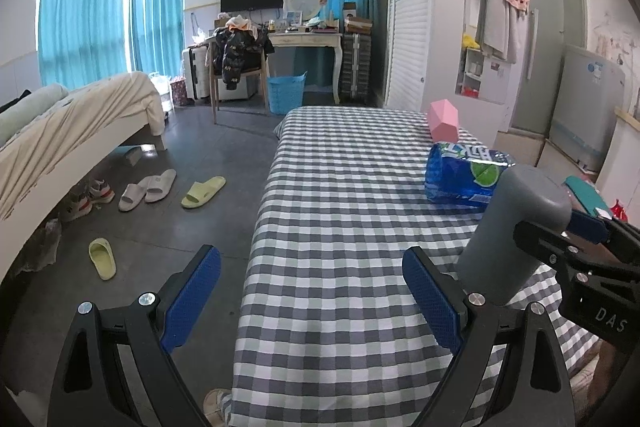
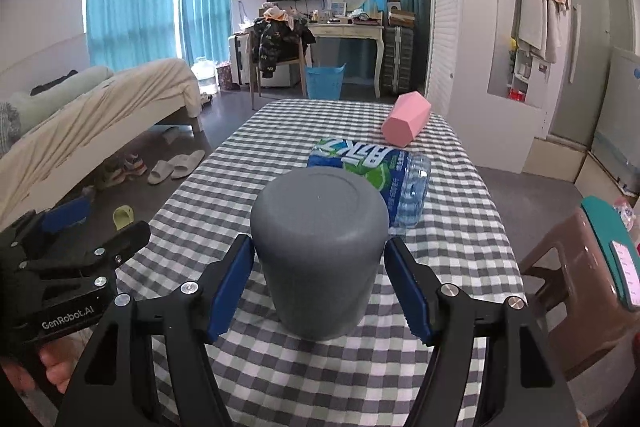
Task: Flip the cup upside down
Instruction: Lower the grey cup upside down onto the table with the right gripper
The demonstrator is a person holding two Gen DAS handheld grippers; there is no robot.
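A grey cup (image 2: pixel 320 251) stands upside down, its closed base on top, on the checked tablecloth (image 2: pixel 280 367). My right gripper (image 2: pixel 320 287) has its blue pads on either side of the cup; whether they press on it or have a slight gap I cannot tell. In the left wrist view the cup (image 1: pixel 516 227) leans at the right with the right gripper's fingers (image 1: pixel 560 243) around it. My left gripper (image 1: pixel 312 299) is open and empty over the table's left front edge, to the left of the cup.
A blue-labelled water bottle (image 2: pixel 372 179) lies just behind the cup. A pink hexagonal box (image 2: pixel 406 121) lies at the far right of the table. A brown stool (image 2: pixel 576 287) with a teal item stands to the right. Slippers (image 1: pixel 148 189) and a bed (image 1: pixel 60 135) are left.
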